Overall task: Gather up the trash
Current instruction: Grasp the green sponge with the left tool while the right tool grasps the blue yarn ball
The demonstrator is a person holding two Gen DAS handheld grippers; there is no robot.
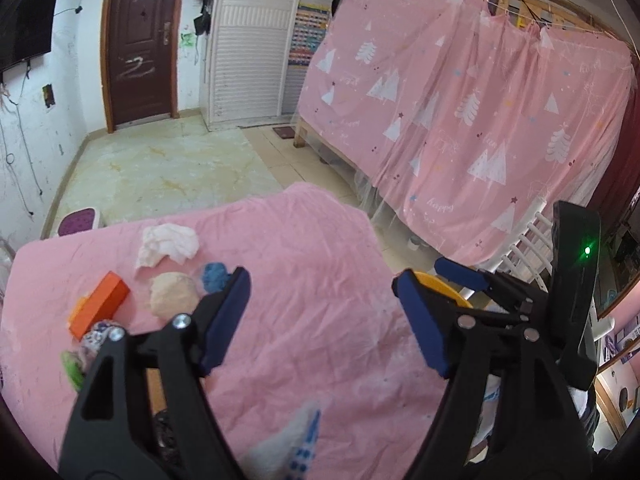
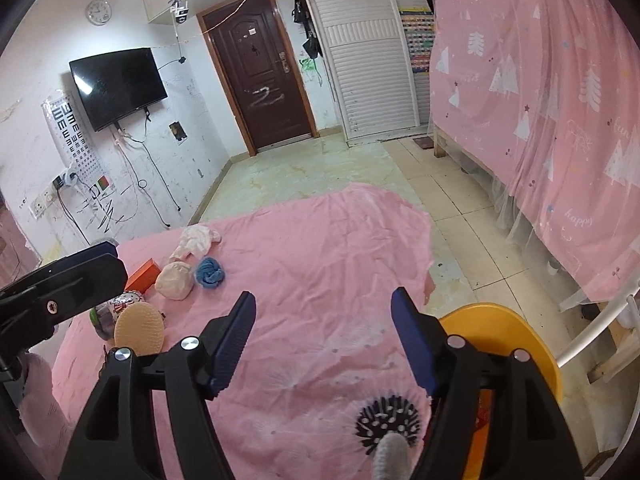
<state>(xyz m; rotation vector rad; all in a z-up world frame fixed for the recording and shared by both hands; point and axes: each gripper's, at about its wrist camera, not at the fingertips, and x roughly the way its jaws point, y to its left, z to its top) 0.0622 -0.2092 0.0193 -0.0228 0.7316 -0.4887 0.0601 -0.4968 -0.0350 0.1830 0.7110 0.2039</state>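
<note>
Crumpled white tissue lies well beyond both gaping, empty tools.

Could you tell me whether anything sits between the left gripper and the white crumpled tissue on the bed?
Yes. Seen from the left gripper, whose jaws stand open, a beige wad and a blue wad lie just in front of the tissue, roughly on the way. An orange box sits off to the left.

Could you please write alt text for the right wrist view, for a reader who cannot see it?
The open right gripper hovers over a pink sheet, holding nothing. Ahead to the left lie a white tissue, a beige wad, a blue wad and an orange box; a yellow bin sits on the right.
</note>
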